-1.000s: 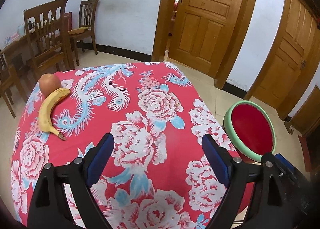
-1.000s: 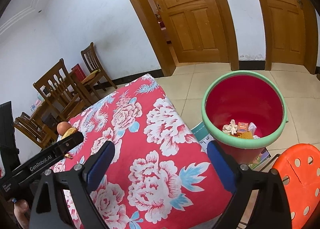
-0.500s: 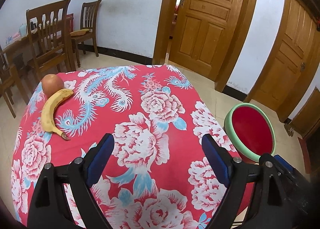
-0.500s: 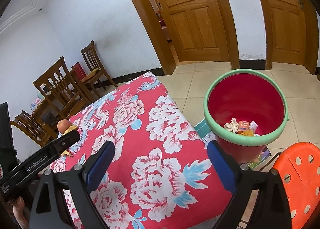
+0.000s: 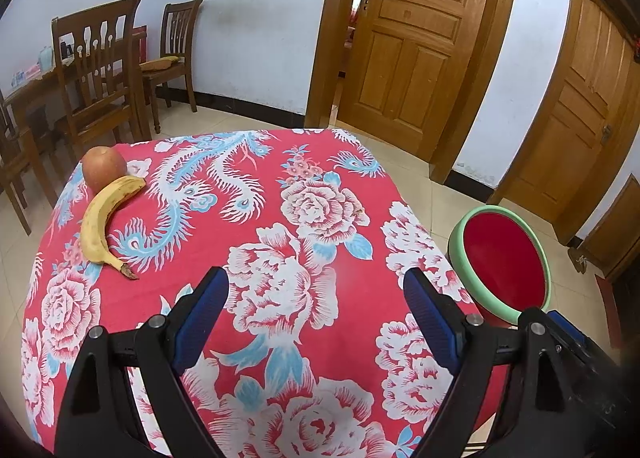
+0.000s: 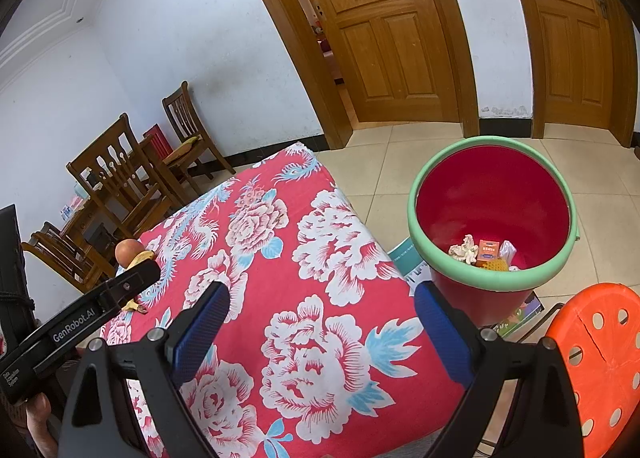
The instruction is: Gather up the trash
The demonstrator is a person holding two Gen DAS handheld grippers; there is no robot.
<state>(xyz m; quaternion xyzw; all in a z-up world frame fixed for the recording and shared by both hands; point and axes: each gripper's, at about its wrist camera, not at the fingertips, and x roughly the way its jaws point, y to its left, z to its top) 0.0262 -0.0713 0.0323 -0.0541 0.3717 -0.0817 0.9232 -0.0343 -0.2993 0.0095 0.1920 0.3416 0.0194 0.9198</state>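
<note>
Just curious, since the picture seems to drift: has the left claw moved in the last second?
Yes. The left claw has pulled back and tilted up slightly: the banana and door sit lower in its view, and more table shows.

The surface (image 5: pixel 224 250) is covered in a loud red cloth with big white-and-pink peonies, light blue leaves and blue-white phoenix feathers, and on it there's a yellow banana (image 5: pixel 105 222) with brown specks next to a reddish-orange apple (image 5: pixel 104 167). The bucket (image 6: pixel 494 218) is deep red with a mint green rim, the stool (image 6: pixel 600 346) is bright orange with round holes, and both tongs (image 5: pixel 316 310) (image 6: pixel 320 324) are black with blue pads. Doors (image 5: pixel 416 38) and chairs (image 5: pixel 100 78) are warm brown wood against pale bluish-white walls.
</note>
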